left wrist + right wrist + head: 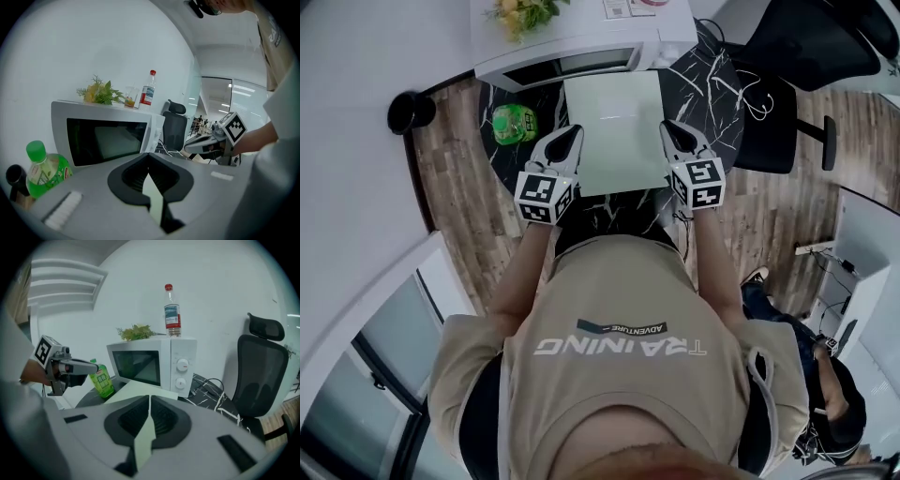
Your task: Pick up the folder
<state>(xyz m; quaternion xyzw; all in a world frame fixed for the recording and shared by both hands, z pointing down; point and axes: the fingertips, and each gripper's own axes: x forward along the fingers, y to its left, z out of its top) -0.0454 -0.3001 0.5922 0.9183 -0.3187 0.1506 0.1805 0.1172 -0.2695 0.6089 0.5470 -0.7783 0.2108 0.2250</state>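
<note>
A pale green folder (pixel 614 131) lies flat on the black marble table (pixel 717 84), in front of the microwave. My left gripper (pixel 574 131) hangs at the folder's left edge and my right gripper (pixel 667 126) at its right edge, both pointing away from me and somewhat down. In the left gripper view the left gripper (pixel 149 157) has its jaws shut tip to tip, with a pale strip of folder (pixel 153 192) showing below them. The right gripper (pixel 149 398) is likewise shut, and the folder (pixel 136 387) lies beyond it. No jaw visibly pinches the folder.
A white microwave (pixel 581 42) stands at the table's back with a plant (pixel 523 13) and a red-capped bottle (pixel 172 315) on top. A green drink bottle (pixel 515 123) stands left of the folder. A black office chair (pixel 783 89) and white cable (pixel 748 94) are on the right.
</note>
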